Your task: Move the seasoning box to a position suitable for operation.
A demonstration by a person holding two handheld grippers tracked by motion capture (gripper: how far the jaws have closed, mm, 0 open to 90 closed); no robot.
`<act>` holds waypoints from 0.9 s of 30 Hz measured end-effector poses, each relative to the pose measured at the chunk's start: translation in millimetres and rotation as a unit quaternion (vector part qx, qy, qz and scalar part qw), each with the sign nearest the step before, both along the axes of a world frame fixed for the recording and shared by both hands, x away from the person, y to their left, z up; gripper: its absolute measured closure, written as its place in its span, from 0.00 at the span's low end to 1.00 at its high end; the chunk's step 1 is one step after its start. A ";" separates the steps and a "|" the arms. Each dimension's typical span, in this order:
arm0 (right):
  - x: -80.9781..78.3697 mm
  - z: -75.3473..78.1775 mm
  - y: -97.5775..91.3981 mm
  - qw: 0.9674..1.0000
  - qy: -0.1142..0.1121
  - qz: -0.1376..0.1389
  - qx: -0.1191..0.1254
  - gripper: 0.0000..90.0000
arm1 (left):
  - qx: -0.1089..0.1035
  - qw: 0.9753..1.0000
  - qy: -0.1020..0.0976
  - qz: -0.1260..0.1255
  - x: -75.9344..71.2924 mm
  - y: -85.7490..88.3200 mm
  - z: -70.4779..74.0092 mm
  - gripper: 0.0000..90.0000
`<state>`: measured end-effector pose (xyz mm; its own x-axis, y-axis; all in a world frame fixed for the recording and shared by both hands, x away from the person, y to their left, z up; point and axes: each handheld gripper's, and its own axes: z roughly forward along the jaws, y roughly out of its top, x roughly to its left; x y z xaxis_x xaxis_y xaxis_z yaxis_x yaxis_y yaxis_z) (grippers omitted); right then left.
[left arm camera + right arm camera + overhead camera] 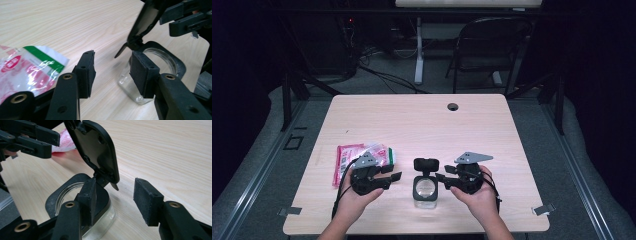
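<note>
Already the clear container (425, 192) stands near the table's (422, 120) near edge with its black flip lid (426, 164) raised. Both the left gripper (393, 172) and right gripper (439, 179) flank it, jaws apart and empty; the snack packet (362, 159), at left, lies unopened, probably next.

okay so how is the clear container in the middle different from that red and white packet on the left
The clear container is a rigid, see-through box with a black rim and a black hinged lid standing open; the packet is soft, crinkly plastic printed red, white and green. The container stands upright between the two grippers; the packet lies flat, partly behind the left gripper. Both rest on the wooden table, and neither is gripped.
</note>
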<state>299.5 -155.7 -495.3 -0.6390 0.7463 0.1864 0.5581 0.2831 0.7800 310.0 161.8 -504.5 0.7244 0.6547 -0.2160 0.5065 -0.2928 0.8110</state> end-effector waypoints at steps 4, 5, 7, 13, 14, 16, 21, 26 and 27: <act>-1.2 0.0 0.5 1.000 0.001 0.004 -0.003 0.60 | 0.014 1.000 -0.002 0.002 3.7 6.4 -1.5 0.59; -1.3 0.2 0.3 1.000 0.000 0.005 -0.003 0.60 | 0.017 1.000 -0.003 0.001 4.3 7.7 -1.8 0.59; -1.9 1.3 0.0 1.000 -0.002 0.005 -0.006 0.58 | 0.021 1.000 -0.006 0.002 5.1 9.7 -2.3 0.59; -2.1 3.0 -3.0 1.000 0.001 0.005 -0.012 0.65 | 0.024 1.000 -0.014 0.001 6.4 16.5 -2.6 0.57; -1.9 2.8 -3.7 1.000 -0.002 0.002 -0.006 0.65 | 0.027 1.000 -0.014 0.005 6.8 18.1 -2.8 0.57; -1.7 4.2 -6.3 1.000 -0.006 -0.002 -0.004 0.65 | 0.030 0.999 -0.018 0.013 7.5 21.0 -3.2 0.59; -1.6 6.7 -11.2 1.000 -0.007 -0.007 -0.002 0.67 | 0.039 0.999 -0.018 0.032 10.2 32.1 -3.1 0.61; -1.5 7.9 -15.3 1.000 -0.009 -0.016 -0.006 0.67 | 0.039 0.997 -0.020 0.056 12.8 48.3 0.7 0.63; -1.6 8.4 -16.2 1.000 -0.010 -0.016 -0.008 0.68 | 0.037 0.997 -0.020 0.057 13.2 50.8 1.4 0.63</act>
